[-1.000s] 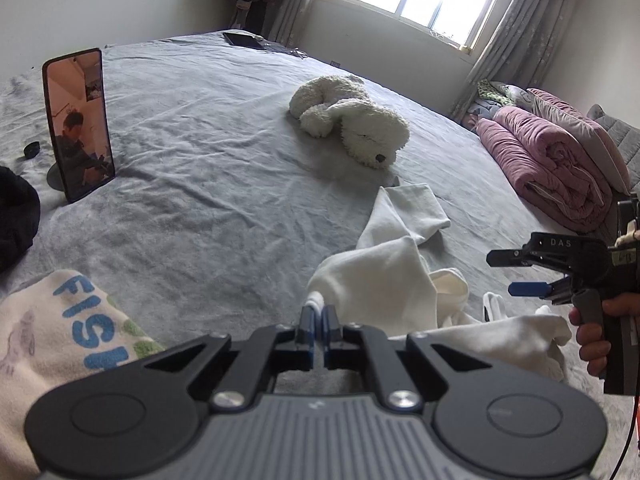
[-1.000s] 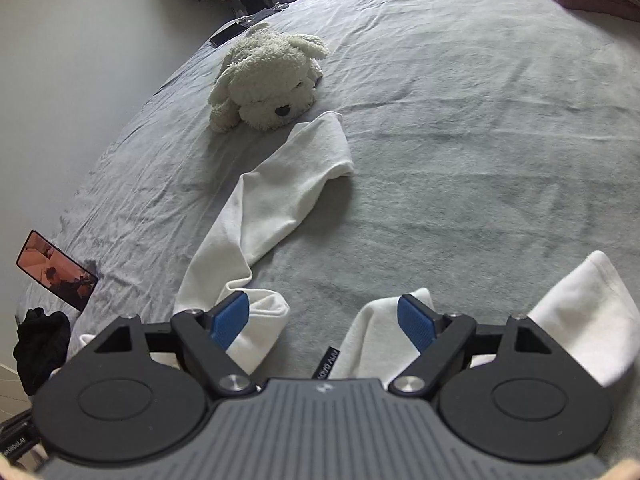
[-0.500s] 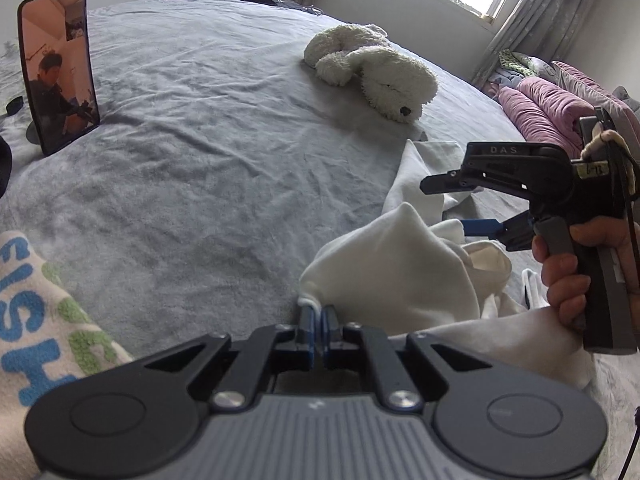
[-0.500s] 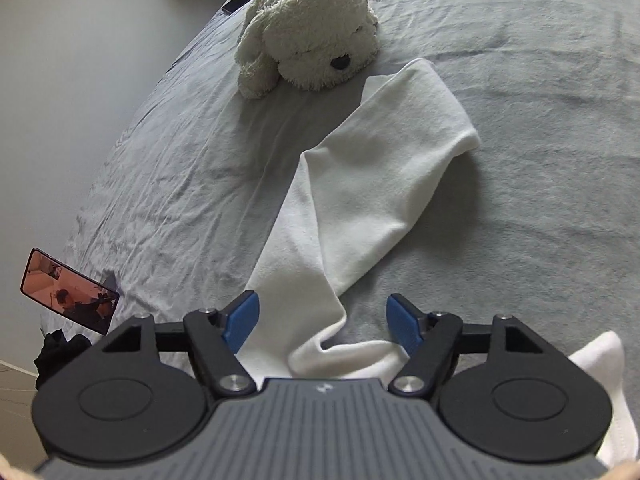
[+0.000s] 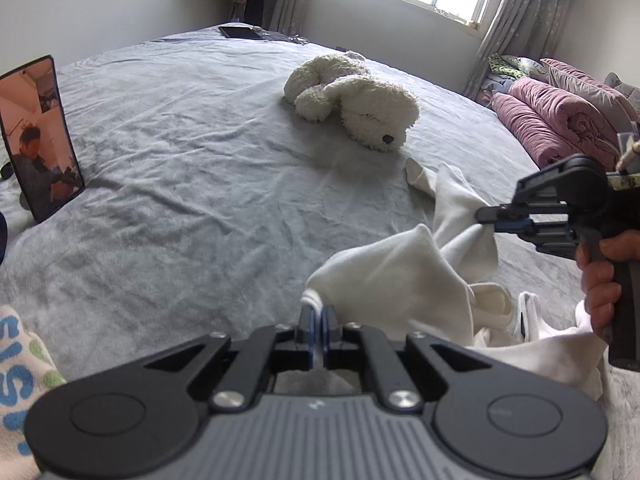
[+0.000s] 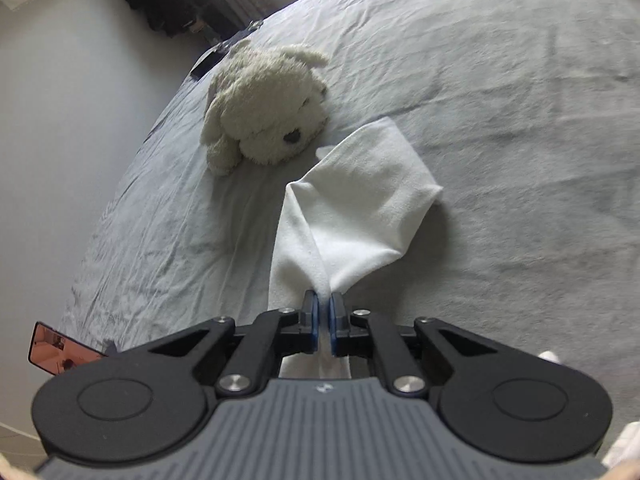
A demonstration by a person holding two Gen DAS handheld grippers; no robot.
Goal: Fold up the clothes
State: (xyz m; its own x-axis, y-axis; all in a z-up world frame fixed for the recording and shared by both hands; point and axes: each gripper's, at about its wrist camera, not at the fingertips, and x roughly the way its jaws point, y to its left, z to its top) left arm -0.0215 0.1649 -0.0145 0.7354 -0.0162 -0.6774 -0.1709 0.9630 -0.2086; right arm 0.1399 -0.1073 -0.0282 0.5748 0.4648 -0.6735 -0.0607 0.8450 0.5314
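One white garment (image 5: 420, 276), soft, light, limp: pinched at 6 o'clock by left gripper (image 5: 319, 320); sleeve clamped by right gripper (image 6: 324, 316); best held at edges.

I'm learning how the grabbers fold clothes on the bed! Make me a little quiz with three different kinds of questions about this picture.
1. True or false: the right gripper has its fingers shut on the white garment.
2. Pick one. What lies just beyond the sleeve's far end? A) a plush dog B) a book C) a shoe
3. Fill in: the left gripper pinches a white fold of the ______.

Key
1. True: cloth bunches between the closed blue pads.
2. A: the plush dog lies on the grey bedsheet, close to the sleeve; touching cannot be told.
3. Garment: the same white one, seen in the left wrist view.
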